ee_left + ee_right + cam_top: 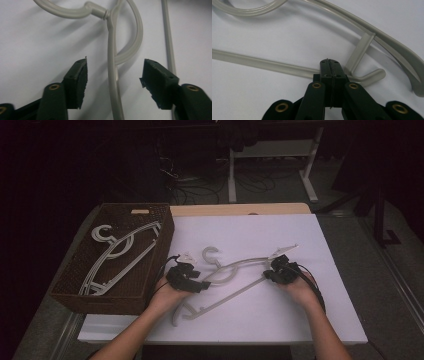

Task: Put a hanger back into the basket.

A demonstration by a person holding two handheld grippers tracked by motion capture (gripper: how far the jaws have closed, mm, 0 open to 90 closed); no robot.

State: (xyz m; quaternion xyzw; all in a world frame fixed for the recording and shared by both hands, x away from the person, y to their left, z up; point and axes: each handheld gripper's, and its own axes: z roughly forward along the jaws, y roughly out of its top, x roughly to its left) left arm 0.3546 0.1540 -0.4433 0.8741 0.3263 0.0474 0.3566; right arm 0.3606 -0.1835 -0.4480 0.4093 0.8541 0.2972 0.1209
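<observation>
Clearly light, stiff and slick, the grey hanger (235,275) suits thin-bar grips: left gripper (113,82) straddles it apart, right gripper (331,72) pressed together.

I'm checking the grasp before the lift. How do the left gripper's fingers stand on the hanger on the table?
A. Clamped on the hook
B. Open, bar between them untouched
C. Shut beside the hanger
B: in the left gripper view, the left gripper has both fingers clear of the hanger bar running between them.
</observation>
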